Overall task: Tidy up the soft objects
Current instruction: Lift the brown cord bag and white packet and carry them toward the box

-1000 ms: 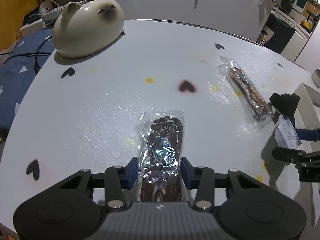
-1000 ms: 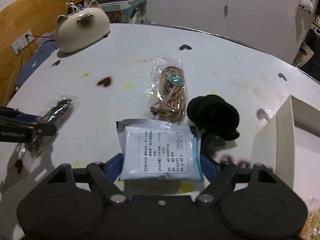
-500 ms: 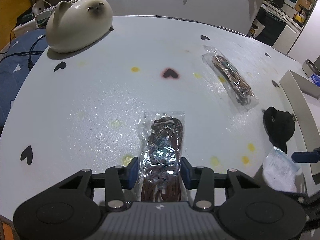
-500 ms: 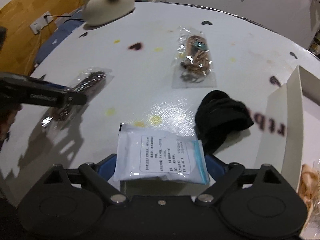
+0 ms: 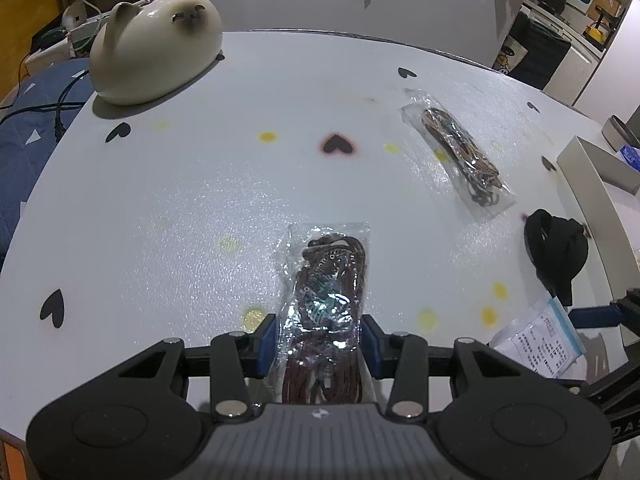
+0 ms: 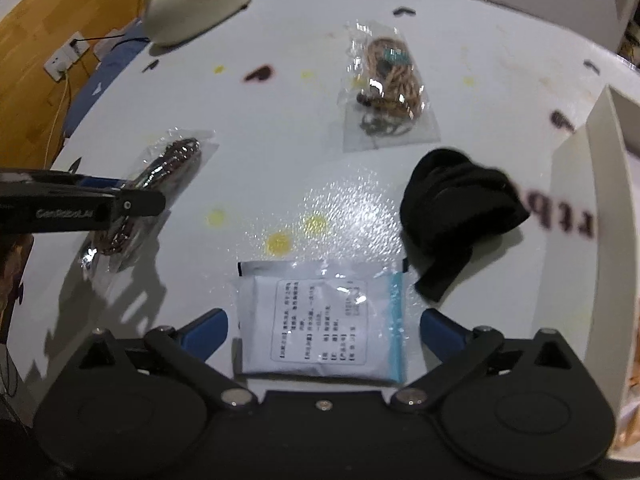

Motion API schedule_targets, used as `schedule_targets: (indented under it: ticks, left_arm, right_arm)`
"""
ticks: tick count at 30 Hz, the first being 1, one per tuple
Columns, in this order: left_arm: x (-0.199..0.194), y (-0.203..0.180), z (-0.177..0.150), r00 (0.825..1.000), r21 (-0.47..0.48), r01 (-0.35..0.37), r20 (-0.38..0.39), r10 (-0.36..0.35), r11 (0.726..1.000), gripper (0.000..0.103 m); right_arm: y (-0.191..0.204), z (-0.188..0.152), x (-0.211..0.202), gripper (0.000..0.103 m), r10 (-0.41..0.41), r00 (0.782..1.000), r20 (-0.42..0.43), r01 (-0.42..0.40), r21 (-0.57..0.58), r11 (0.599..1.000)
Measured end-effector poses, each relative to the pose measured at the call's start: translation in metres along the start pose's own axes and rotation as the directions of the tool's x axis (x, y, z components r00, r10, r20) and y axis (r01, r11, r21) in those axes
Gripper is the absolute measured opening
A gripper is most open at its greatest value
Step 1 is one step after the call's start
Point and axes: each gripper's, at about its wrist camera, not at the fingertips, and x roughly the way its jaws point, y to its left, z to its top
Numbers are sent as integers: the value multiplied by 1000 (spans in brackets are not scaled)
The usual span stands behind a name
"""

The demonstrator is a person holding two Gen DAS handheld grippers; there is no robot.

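1. The left gripper [image 5: 319,344] is clenched on a clear bag of dark red cord [image 5: 325,292]; the blue pads are seen pressed against both long edges of the bag, whose far end points out over the white table [image 5: 200,208].
2. The right gripper [image 6: 322,326] is releasing: its jaws are opening, and a gap is visible between each blue pad and the white labelled pouch [image 6: 320,320] that lies flat on the table between them.
3. A black fabric bundle [image 6: 456,208] rests just beside the pouch's far right corner, near the wall of a white box [image 6: 592,184] at the table's right edge.
4. A second clear bag of tan cord [image 6: 388,88] lies further out, well apart from both grippers; a cat-shaped ornament [image 5: 156,56] stands at the far left.
5. All 4 soft items are judged light and limp. The plastic bags look slick and crinkly, so a grip across the coiled cord in the middle, not on the loose film at the ends, is advised.
6. The pouch is judged flat and slippery; it would best be pinched across its short width.
7. The black bundle is judged compressible and could be taken at its thickest fold.
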Motion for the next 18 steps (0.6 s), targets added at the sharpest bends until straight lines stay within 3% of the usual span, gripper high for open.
schedule_targets:
  ticks: [6,10,12,15,18]
  left_arm:
    - [1,-1,-1,1000,7,2,-3,-2,1000,44]
    - [0,-1,-1,1000,-2,-1,7,1,1000,38]
    - [-2,0,-1,1000,-7,1,12,0,1000,36]
    - [-6,0,-1,1000,-12,2,21,-2,1000,35]
    - [-11,0,-1,999,-22,3,36,-2,1000,35]
  right_arm:
    - [15,5,7,103,-44,999,-18,44,-29,999]
    - [32,2,13,103,-126,992,-32,122,-109,987]
    - [31,1,13,103,-119,992,-29,116,-101,988]
    - [28,-1,8,94,-120,993,-12,119,-90,989]
    - [25,-1,-1,75,-99,995,26,101,-83,991]
